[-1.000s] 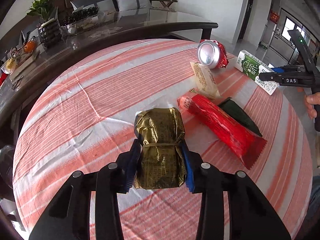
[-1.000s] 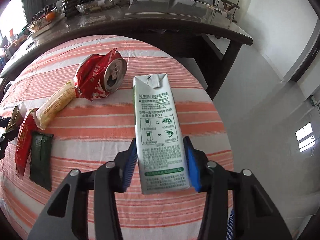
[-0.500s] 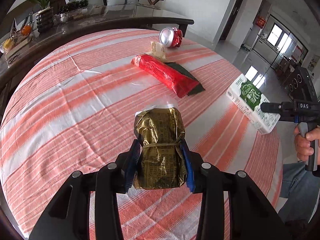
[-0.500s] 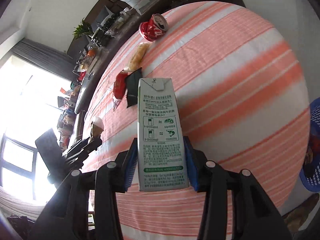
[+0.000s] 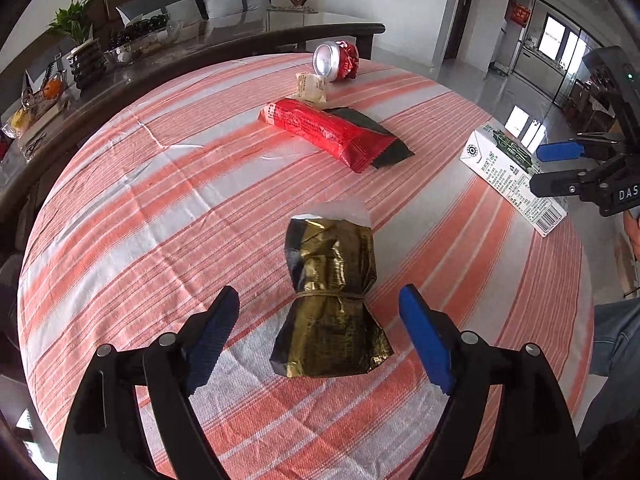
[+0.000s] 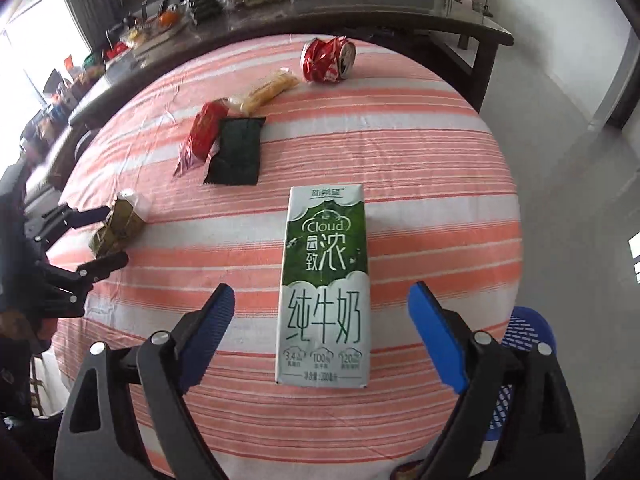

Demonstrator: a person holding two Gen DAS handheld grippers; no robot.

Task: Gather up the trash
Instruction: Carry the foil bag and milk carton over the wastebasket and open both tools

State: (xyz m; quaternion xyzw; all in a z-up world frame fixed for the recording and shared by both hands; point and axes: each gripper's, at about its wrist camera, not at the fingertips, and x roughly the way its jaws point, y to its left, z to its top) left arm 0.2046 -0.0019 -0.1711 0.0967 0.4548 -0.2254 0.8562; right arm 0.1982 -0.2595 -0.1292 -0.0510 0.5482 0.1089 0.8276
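Note:
A gold foil packet (image 5: 332,300) tied with a band lies on the striped tablecloth (image 5: 160,200). My left gripper (image 5: 318,300) straddles it, jaws opening, blue pads well clear of the foil. A green and white milk carton (image 6: 324,280) lies flat, front face up, between the pads of my right gripper (image 6: 321,294); its jaws are opening too and touch nothing. In the left wrist view the carton (image 5: 508,172) and right gripper (image 5: 560,168) sit at the table's right edge. The right wrist view shows the left gripper (image 6: 100,236) around the packet (image 6: 116,228).
Farther back lie a crushed red can (image 5: 336,62), a beige wrapper (image 5: 310,86), a red wrapper (image 5: 324,132) and a dark green packet (image 5: 376,136). A blue mesh basket (image 6: 520,360) stands on the floor past the table's right edge. A long dark table (image 5: 240,40) runs behind.
Both grippers have let go: the gold packet and the milk carton, held half a second ago, now lie on the cloth between wide jaws. The carton shows its green front.

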